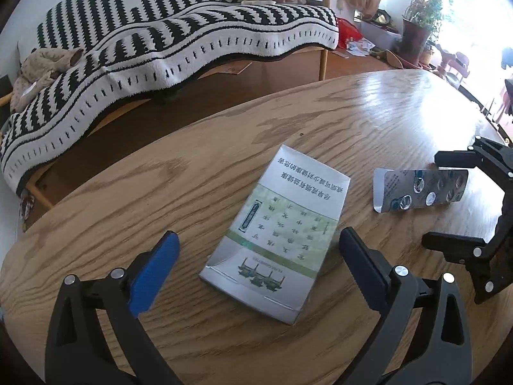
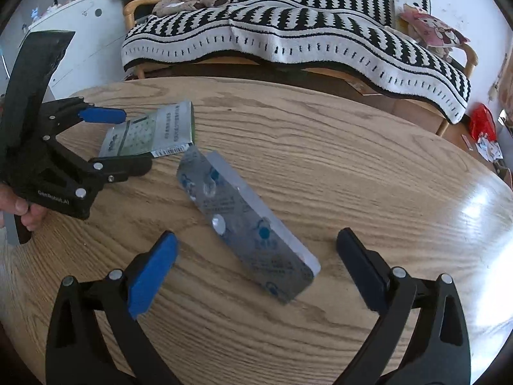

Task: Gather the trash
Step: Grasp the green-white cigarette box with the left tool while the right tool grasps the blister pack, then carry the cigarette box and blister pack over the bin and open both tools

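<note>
Round oak-grain table in foreground. Behind it, a wooden-framed sofa draped with a black-and-white patterned blanket. Right of the sofa, potted plants before an overexposed, probably sunlit window. Left of the sofa, a white cabinet.

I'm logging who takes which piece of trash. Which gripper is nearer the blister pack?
Right. The right gripper is open with the blister pack lying between its fingers; the left gripper straddles the flattened carton beside it.
</note>
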Tool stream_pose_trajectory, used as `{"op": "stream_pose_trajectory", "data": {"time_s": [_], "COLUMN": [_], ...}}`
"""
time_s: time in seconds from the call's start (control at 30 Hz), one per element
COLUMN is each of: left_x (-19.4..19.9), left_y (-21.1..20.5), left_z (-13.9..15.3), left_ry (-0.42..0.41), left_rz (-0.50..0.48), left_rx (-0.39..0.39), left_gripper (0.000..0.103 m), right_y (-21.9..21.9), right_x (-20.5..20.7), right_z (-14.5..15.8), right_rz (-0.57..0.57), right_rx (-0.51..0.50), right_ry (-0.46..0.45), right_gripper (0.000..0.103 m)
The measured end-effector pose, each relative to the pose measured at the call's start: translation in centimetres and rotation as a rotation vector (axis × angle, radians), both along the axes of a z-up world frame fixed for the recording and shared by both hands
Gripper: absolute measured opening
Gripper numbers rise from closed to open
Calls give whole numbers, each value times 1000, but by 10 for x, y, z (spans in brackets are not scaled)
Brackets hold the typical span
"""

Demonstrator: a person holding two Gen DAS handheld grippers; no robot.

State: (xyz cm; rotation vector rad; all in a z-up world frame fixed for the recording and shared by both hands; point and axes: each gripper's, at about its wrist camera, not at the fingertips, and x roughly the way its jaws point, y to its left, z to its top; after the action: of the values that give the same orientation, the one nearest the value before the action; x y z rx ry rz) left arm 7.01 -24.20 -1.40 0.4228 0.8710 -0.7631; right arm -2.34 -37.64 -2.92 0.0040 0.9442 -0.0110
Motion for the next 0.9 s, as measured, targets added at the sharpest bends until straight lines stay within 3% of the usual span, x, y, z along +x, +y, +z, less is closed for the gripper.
{"op": "stream_pose_trajectory", "data": {"time_s": [0.1,0.13,0.17,0.2,0.23,0.4,0.6,0.7,0.9], "left_x": [-4,-7,-11,-12,-16,-32,-64,-95,-194], "left_y": [0,-1,-1,-2,-4,-16,-28,-41,-107], "left_z": [1,2,3,4,6,9,29,48,80], "left_ry": [-8,-11,-19,-24,-34,-58,-85,-93,-112], "left_rz": [-14,-28,-38,-45,-50,-42,-35,-60,-214], "left_rx": [-5,-12,-15,-19,-11,44,34,1,-45], "left_gripper": [87,81,76,65,62,58,57,57,57], "right_y": [2,2,3,4,5,-3,-26,-46,-101], "right_x": [-4,-5,-6,-8,-10,-33,-90,-136,-259], "right_z": [5,7,8,9,9,15,39,63,115], "right_rz": [2,2,-1,-6,-11,-60,-131,-185,-377], "right_rx": [4,7,4,-2,-2,15,3,-14,-46], "right_ry": [-38,-44,-42,-40,-43,-33,-58,-93,-170], "right_gripper": [57,36,34,34,28,27,27,27,27]}}
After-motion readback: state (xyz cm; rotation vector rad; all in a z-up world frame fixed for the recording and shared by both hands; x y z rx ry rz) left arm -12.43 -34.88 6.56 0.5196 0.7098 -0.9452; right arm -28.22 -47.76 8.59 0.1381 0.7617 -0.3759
